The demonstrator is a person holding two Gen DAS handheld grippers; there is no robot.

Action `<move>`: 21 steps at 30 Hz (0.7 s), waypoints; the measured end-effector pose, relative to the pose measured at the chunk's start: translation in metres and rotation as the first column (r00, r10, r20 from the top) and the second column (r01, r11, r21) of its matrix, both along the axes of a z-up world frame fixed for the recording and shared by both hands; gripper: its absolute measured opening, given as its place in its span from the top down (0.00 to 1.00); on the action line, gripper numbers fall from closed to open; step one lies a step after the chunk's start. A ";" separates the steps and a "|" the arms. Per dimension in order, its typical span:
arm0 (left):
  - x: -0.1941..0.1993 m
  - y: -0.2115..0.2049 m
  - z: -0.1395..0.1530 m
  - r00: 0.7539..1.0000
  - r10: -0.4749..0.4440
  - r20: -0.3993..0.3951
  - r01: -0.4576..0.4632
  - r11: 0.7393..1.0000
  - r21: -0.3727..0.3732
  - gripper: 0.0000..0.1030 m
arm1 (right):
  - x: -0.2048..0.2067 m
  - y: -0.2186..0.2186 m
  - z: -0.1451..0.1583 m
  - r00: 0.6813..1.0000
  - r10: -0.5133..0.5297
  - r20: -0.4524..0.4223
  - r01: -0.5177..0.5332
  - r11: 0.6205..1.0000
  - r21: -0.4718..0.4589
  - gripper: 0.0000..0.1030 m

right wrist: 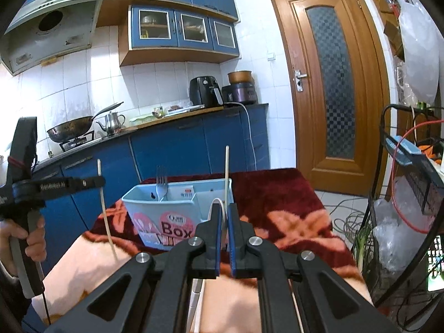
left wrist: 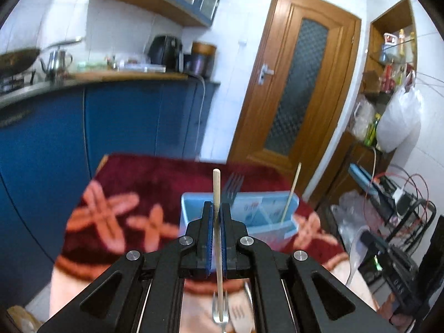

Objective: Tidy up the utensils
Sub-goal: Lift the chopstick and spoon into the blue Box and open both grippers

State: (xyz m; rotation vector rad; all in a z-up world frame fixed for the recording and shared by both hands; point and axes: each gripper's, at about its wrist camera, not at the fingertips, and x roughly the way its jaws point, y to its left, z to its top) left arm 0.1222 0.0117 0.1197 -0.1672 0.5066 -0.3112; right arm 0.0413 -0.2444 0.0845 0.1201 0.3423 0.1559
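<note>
Two tongs are working above the table (right wrist: 277,191): the left tongs (left wrist: 217,208) are clamping a chopstick (left wrist: 216,188) upright, near the blue box (right wrist: 155,208); the right tongs (right wrist: 224,211) are nearly closed, possibly pinching a white spoon (right wrist: 217,204). The thin stick may be pivoting and missing its compartment.

A dark red flowered cloth (right wrist: 277,194) carries a light blue utensil box (right wrist: 163,216).

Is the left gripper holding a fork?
No, the left gripper is shut on a wooden chopstick; the fork stands in the blue utensil box.
</note>
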 end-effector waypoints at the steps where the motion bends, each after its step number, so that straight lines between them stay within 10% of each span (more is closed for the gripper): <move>1: 0.002 -0.001 0.008 0.999 0.010 0.032 -0.010 1.000 0.004 0.96 | 0.001 0.000 0.002 1.000 -0.004 0.008 0.004 1.000 0.002 0.94; 13: 0.021 0.001 0.078 0.968 0.086 0.235 -0.078 0.996 -0.043 0.96 | 0.009 -0.009 0.003 0.999 -0.031 0.028 0.032 0.999 -0.014 0.94; 21: 0.050 -0.001 0.049 0.969 0.124 0.215 -0.124 0.992 -0.014 0.96 | 0.021 -0.012 0.001 0.999 -0.047 0.022 0.047 0.999 -0.015 0.94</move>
